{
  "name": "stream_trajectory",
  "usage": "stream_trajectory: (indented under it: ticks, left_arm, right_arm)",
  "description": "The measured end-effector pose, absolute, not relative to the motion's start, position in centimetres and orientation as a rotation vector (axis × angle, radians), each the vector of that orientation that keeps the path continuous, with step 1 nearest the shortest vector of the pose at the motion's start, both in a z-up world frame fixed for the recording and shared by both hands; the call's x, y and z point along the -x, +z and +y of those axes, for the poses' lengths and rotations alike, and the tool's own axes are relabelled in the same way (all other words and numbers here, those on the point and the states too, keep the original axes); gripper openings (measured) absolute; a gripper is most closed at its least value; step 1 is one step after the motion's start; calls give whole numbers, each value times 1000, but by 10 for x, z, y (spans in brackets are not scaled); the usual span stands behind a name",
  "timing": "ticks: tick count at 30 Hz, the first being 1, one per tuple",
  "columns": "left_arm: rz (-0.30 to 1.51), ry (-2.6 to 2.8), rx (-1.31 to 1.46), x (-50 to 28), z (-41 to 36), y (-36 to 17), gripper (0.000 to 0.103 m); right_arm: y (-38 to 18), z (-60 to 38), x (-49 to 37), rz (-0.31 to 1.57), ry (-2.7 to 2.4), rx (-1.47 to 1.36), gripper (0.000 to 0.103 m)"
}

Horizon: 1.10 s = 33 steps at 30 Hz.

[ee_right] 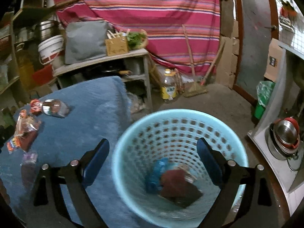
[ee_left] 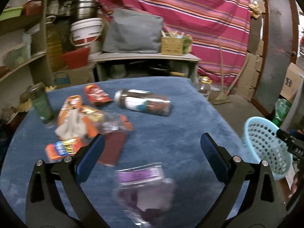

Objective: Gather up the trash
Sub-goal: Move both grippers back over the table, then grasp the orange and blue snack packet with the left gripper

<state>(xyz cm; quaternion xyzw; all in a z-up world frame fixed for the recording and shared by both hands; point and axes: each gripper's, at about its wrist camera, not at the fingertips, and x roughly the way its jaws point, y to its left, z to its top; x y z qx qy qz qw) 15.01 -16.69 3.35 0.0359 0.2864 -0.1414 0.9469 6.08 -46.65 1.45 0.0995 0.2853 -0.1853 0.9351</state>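
Observation:
A blue-covered table (ee_left: 171,133) holds trash: a purple clear wrapper (ee_left: 144,184) between my left gripper's fingers, a maroon packet (ee_left: 114,150), orange wrappers (ee_left: 76,114), a red wrapper (ee_left: 96,95), a plastic jar on its side (ee_left: 144,102) and a green bottle (ee_left: 40,104). My left gripper (ee_left: 152,148) is open above the purple wrapper. My right gripper (ee_right: 153,152) is open and empty over the light blue basket (ee_right: 133,133), which holds a maroon packet (ee_right: 178,186) and a blue wrapper (ee_right: 155,176). The basket also shows in the left wrist view (ee_left: 266,144).
Shelves with pots and a white bucket (ee_left: 86,30) stand behind the table. A low bench (ee_right: 102,62) carries a grey cushion and a woven box. A yellow-labelled jug (ee_right: 168,85) and a broom (ee_right: 195,89) are on the floor. Steel bowls (ee_right: 285,136) sit at right.

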Motion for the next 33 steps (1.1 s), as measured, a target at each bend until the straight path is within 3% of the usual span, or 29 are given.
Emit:
stream_trajectory:
  ticks: [17, 33]
  left_arm:
    - [734, -112, -20, -223, -7, -19, 97]
    - [809, -36, -5, -259, -35, -35, 97]
  right_arm:
    - [1, -334, -126, 643, -225, -87, 93]
    - [-3, -310, -153, 668, -179, -46, 93]
